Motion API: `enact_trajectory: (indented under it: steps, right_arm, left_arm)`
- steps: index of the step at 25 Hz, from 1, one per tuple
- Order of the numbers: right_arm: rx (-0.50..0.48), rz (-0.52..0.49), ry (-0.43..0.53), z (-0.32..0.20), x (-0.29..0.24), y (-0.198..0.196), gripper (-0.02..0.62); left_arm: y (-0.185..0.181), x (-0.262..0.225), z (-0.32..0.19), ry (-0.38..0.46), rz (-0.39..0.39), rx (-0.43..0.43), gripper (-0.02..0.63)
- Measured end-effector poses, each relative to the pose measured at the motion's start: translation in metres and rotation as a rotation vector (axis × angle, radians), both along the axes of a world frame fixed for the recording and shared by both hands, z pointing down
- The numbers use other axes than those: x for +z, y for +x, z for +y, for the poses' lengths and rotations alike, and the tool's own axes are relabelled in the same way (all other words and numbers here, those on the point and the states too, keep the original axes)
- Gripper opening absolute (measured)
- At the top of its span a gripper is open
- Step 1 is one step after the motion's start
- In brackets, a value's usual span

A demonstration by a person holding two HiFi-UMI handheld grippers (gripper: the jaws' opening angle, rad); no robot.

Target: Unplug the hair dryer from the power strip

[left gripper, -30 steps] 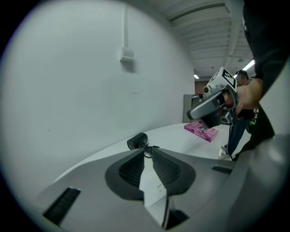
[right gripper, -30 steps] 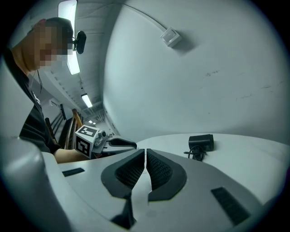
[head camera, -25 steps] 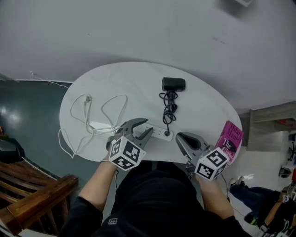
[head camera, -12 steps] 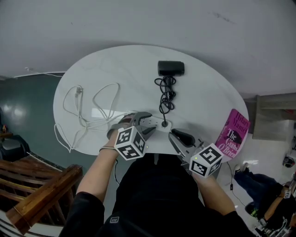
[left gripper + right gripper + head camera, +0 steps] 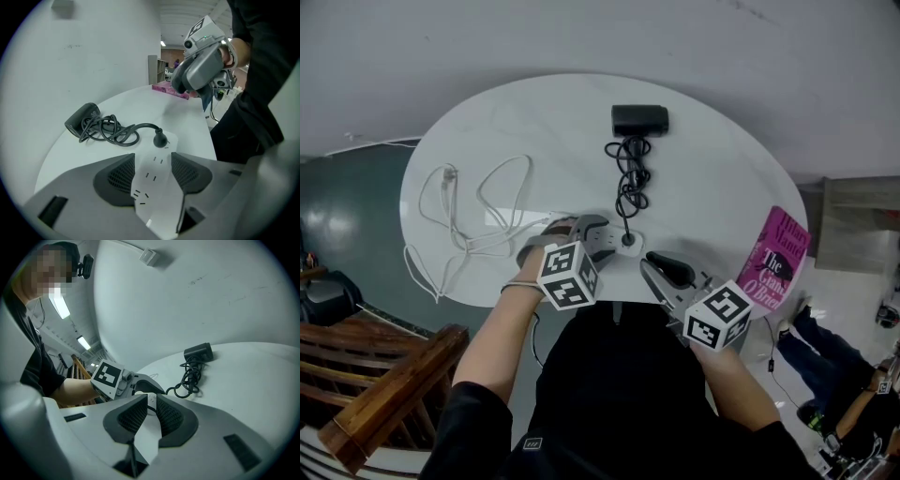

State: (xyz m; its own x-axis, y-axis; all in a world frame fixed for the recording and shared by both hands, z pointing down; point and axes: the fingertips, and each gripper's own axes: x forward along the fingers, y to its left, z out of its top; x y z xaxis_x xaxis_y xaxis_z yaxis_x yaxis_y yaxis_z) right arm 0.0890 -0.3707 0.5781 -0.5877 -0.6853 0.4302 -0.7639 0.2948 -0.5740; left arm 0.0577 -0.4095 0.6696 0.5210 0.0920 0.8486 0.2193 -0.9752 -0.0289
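A black hair dryer [image 5: 639, 120] lies at the table's far side, and its coiled cord [image 5: 628, 178] runs to a black plug [image 5: 626, 241] seated in the white power strip [image 5: 617, 247]. My left gripper [image 5: 589, 234] points steeply down over the strip. Its jaws are opening, and the strip [image 5: 152, 183] lies between them, with the plug [image 5: 160, 139] just beyond the tips. My right gripper [image 5: 662, 271] hovers to the right of the strip, shut and empty. The right gripper view shows the dryer [image 5: 198, 352] and my left gripper's marker cube [image 5: 110, 375].
The strip's white cable [image 5: 478, 214] loops over the left of the oval white table [image 5: 722, 187]. A pink book [image 5: 776, 255] lies at the table's right edge. A wooden bench [image 5: 384, 394] stands low on the left. The person's dark clothing fills the near side.
Both grippers have sunk toward the table. My left gripper tipped downward over the power strip and its jaws spread wider. The right gripper stayed shut.
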Motion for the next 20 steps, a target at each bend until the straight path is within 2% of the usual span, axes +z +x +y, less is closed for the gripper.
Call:
enact_trajectory:
  steps: [6,15,20]
  right_arm:
    - [-0.011,0.024,0.003,-0.001,0.003,0.001,0.040]
    - [-0.043,0.048,-0.008,-0.010,0.017,-0.002,0.043]
    - [-0.074,0.070,-0.030,-0.018,0.033,-0.007,0.120]
  left_arm:
    - [-0.001,0.009,0.005,-0.041,-0.035,0.003,0.193]
    - [-0.001,0.009,0.005,-0.077,-0.024,-0.027,0.190]
    - [0.000,0.007,0.000,-0.103,0.009,-0.069,0.173]
